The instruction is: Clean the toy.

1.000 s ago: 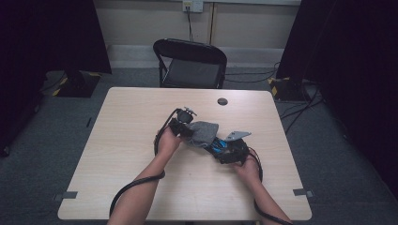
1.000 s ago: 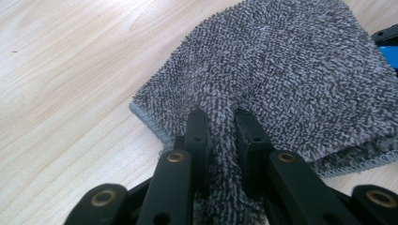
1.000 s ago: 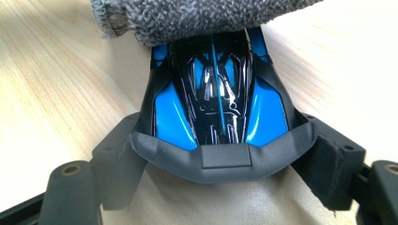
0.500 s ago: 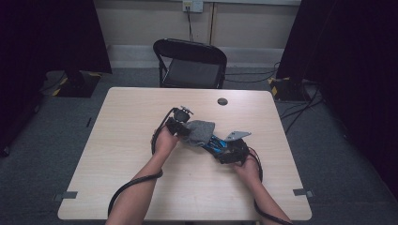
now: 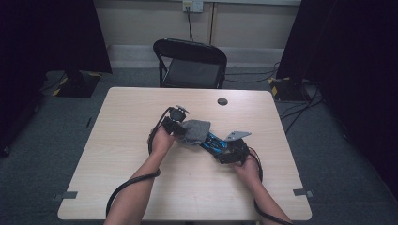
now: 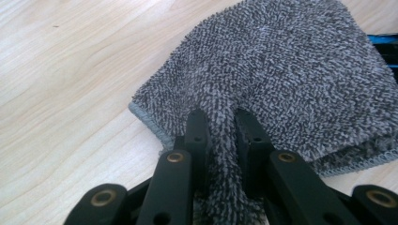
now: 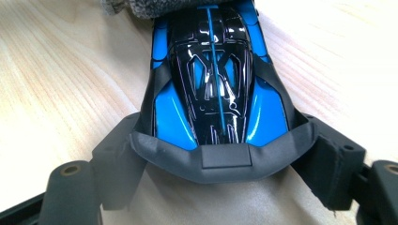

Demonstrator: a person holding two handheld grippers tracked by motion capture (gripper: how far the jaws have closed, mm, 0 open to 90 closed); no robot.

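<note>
Seen from the high view: a pale wooden desk (image 5: 117, 154), with both forearms coming in from the bottom edge. Left gripper (image 5: 180, 129) near the middle of the desk, jaws pressed together on a fold of a grey towel (image 5: 195, 131). In the left gripper view, a ridge of grey towel (image 6: 225, 136) pinched up between the 2 black jaws, the rest of the cloth spread flat on the wood beyond them, its stitched hem (image 6: 145, 123) lying on the desk to the left. Just right of the towel, a blue and black toy car (image 5: 213, 142), one end tucked under the cloth. Right gripper (image 5: 224, 151) at the car's other end, jaws spread wide and set against both sides of the body. In the right gripper view, toy car (image 7: 213, 75) pointing away between the 2 jaws, glossy black top with blue flanks and a grey rear wing (image 7: 223, 161) nearest the camera, far end covered by the towel (image 7: 159, 7). Farther off: a small dark round disc (image 5: 222, 101) near the desk's far edge, well apart from both hands, and a black folding chair (image 5: 190, 63) behind the desk.
</note>
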